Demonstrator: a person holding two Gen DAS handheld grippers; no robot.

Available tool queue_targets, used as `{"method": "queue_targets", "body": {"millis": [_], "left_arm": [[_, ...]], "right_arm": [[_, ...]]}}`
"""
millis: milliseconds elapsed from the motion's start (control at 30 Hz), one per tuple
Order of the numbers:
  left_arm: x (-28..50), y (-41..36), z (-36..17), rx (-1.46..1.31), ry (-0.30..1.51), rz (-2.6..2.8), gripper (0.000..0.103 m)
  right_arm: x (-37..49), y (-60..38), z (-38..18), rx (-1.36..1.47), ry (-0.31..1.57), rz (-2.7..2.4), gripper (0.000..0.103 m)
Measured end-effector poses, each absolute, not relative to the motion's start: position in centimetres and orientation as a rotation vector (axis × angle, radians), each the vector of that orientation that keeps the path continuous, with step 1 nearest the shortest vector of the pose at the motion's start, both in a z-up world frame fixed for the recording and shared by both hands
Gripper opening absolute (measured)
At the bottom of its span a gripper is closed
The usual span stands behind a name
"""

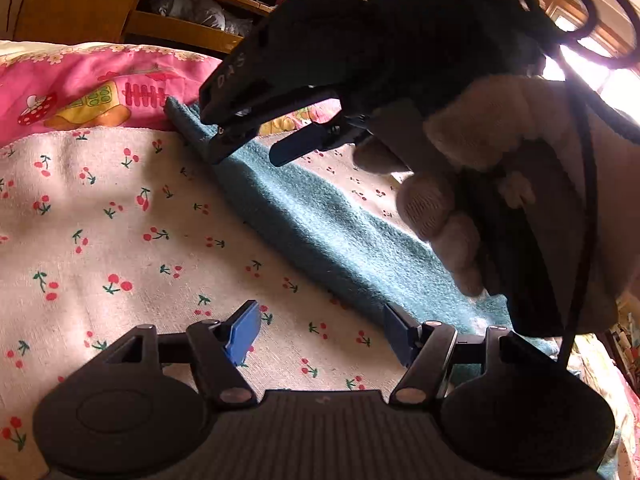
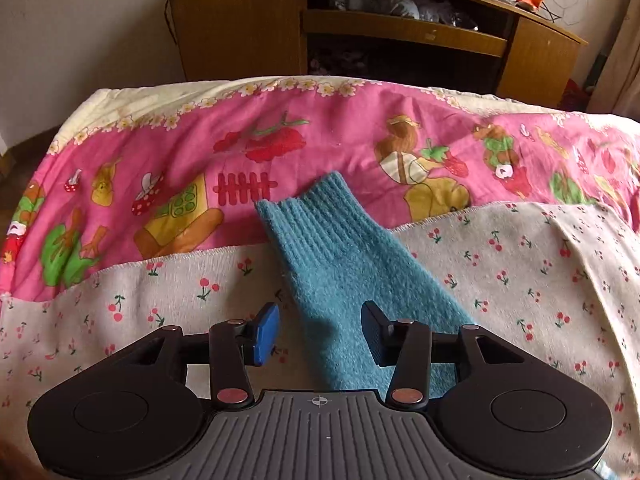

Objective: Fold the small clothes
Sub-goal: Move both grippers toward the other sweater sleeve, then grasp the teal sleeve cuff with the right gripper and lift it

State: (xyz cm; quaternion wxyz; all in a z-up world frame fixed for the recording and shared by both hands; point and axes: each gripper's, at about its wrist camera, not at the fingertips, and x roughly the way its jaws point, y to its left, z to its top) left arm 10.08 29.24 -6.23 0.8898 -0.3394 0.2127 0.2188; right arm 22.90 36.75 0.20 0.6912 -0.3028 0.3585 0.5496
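Cherry-print cloth (image 2: 520, 264) over pink quilt (image 2: 320, 140), teal sock (image 2: 340, 272), wooden desk (image 2: 240, 32) behind

A wooden desk (image 2: 372, 28) with open, cluttered shelves stands against a pale wall (image 2: 80, 40) at the far side of the room. Nearer, a pink cartoon-print quilt (image 2: 320, 148) covers the bed beneath a cherry-patterned sheet (image 2: 540, 264). Bright daylight enters through a window (image 1: 608, 76) at right.
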Motion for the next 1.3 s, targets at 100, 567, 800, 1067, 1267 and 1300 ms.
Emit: {"method": "queue_targets", "body": {"millis": [100,567,800,1067,1267,1300], "left_arm": [[9.8,29.7,-6.4,-0.730,0.430,0.451,0.077],[12.9,29.6,-4.4,-0.690,0.450,0.437,0.103],[17.4,27.9,-2.8,-0.518,0.512,0.508,0.103],[20.3,21.8,2.0,-0.300,0.420,0.365,0.050],[20.9,12.5,3.5,-0.066,0.341,0.207,0.050],[21.0,10.9,3.0,-0.020,0.344,0.180,0.050]], "right_arm": [[22.6,39.0,-0.7,-0.720,0.811,1.231,0.045],[24.5,36.1,4.8,-0.608,0.750,1.125,0.007],[27.4,26.5,11.6,-0.311,0.690,1.083,0.007],[29.9,8.4,17.0,0.041,0.591,0.928,0.007],[29.0,-7.1,15.1,0.319,0.552,0.730,0.007],[28.7,-9.3,14.0,0.355,0.557,0.689,0.007]]}}
